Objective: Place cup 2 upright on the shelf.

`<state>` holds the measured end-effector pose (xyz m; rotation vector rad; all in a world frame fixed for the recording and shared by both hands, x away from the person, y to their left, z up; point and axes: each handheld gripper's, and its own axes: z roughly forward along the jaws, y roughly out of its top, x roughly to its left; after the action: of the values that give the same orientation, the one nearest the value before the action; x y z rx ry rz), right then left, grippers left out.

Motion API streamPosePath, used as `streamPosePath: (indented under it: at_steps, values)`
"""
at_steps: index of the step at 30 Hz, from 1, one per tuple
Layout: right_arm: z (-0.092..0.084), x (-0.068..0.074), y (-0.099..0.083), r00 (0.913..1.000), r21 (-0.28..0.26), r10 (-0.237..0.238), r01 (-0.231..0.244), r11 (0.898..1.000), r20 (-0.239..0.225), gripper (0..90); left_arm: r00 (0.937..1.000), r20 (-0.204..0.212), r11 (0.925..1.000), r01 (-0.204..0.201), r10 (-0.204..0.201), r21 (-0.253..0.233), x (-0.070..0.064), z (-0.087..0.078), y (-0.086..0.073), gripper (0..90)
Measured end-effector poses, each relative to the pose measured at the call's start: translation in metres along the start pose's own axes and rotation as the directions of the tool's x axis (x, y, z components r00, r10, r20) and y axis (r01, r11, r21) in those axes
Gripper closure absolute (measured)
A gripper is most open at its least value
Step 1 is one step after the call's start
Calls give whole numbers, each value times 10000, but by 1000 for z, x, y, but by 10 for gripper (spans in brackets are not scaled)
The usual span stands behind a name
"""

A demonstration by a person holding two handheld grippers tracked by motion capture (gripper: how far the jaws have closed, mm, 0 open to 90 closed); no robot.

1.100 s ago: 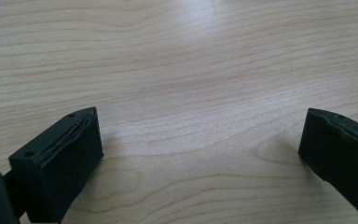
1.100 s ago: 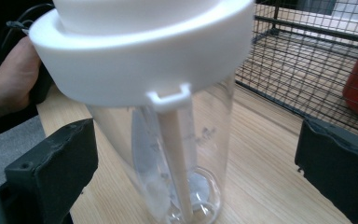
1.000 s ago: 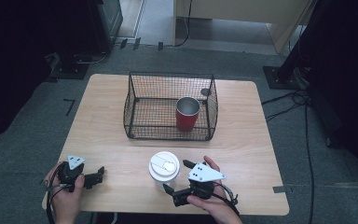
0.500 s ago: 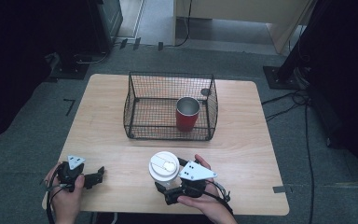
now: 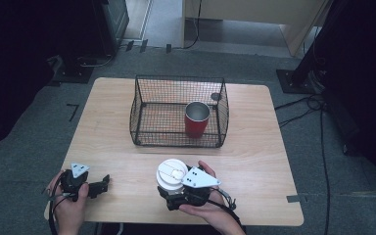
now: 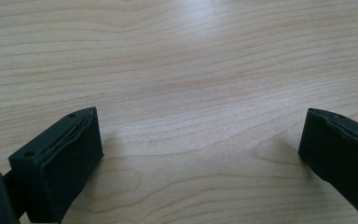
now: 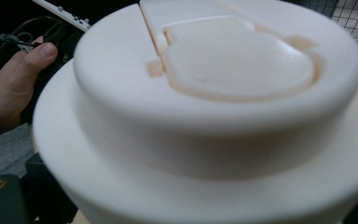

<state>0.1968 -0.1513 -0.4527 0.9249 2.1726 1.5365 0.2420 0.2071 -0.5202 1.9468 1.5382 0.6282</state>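
A white cup lid with a flip tab lies near the table's front edge, left of my right gripper. In the right gripper view the lid looms very close, its brim spanning the gap between the two black jaws. Those jaws have just been closing and now press on the lid's rim. My left gripper rests at the front left, jaws wide apart over bare wood, holding nothing. A red cup stands upright inside the black wire basket.
The basket sits at the middle back of the wooden table. Dark floor, cables and stands surround the table. In the right gripper view the other hand shows at the left and basket mesh at the top right.
The right hand has slid left toward the lid and its jaws have come in around the lid's edge. The left hand and gripper have stayed put.
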Motion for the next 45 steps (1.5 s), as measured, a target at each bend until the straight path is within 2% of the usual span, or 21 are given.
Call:
streamPosePath:
  at_steps: [8,12,22,33,45]
  values:
    - [0,3,0,9995,-133,-288,289,9995,126,122,10000,1,10000,0,0,2,0,0,0,1]
    - [0,3,-1,9978,-263,-493,505,9984,435,160,10000,2,10000,2,-2,0,0,0,0,1]
    - [-1,4,0,9973,-459,-515,539,9975,515,161,10000,3,10000,2,-2,0,0,0,0,1]
    - [-4,2,3,9981,-688,-325,361,9970,530,162,10000,3,10000,1,-1,0,0,0,0,1]
    - [-6,3,10,9972,-877,-475,524,9948,570,162,10000,3,10000,0,0,2,0,0,0,1]
